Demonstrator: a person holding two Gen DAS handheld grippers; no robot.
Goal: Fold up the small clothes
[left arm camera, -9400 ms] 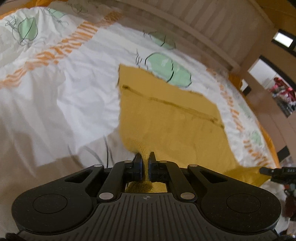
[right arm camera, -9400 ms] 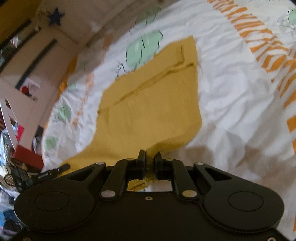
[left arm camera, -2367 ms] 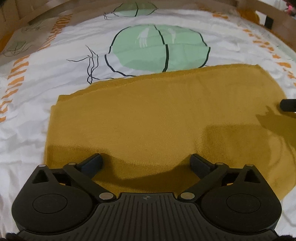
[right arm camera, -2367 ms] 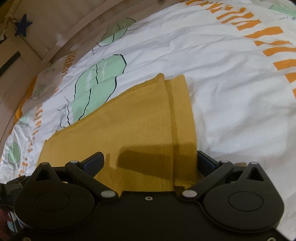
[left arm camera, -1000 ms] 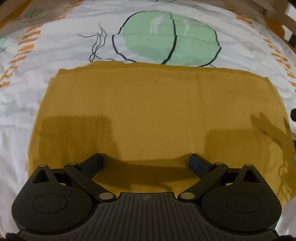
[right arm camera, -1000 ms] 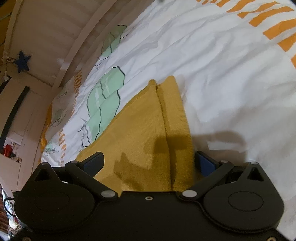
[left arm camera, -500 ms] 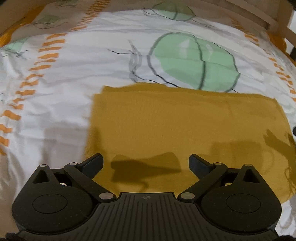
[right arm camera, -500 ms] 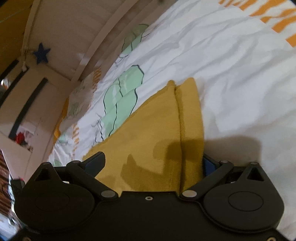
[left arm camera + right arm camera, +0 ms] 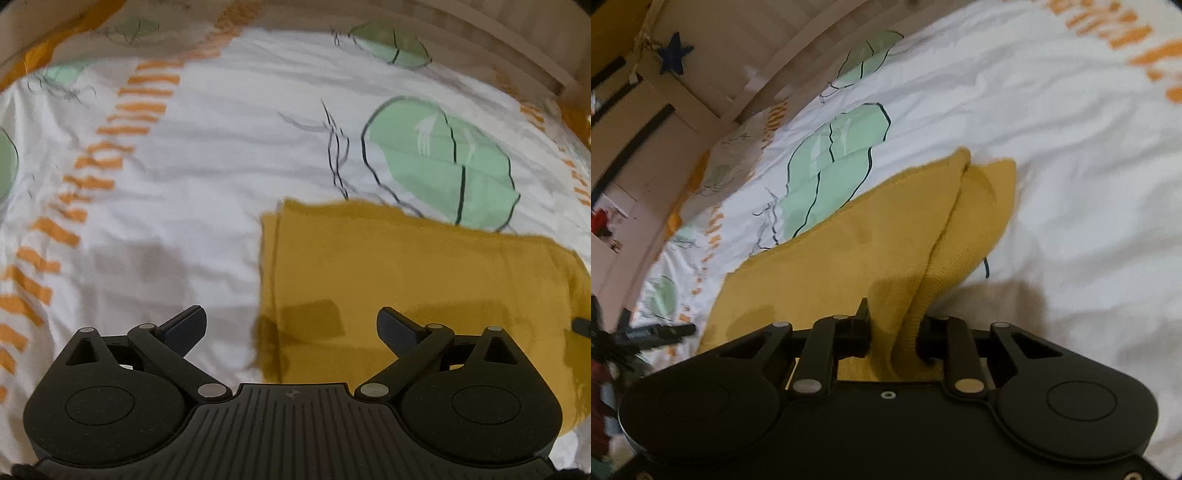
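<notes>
A mustard-yellow knit garment lies folded on the bed. In the left wrist view its left edge runs between my fingers. My left gripper is open and empty, hovering over that near left edge. In the right wrist view my right gripper is shut on the garment's near right edge, with a bunched fold of fabric between the jaws and lifted off the sheet. The tip of the left gripper shows at the far left of that view.
The bedsheet is white with green leaf prints and orange stripes. A wooden bed rail runs along the far side. A blue star hangs on the wall beyond it.
My right gripper has closed on the garment's right edge and lifted it. My left gripper has shifted left, so the garment's left edge now sits between its open fingers.
</notes>
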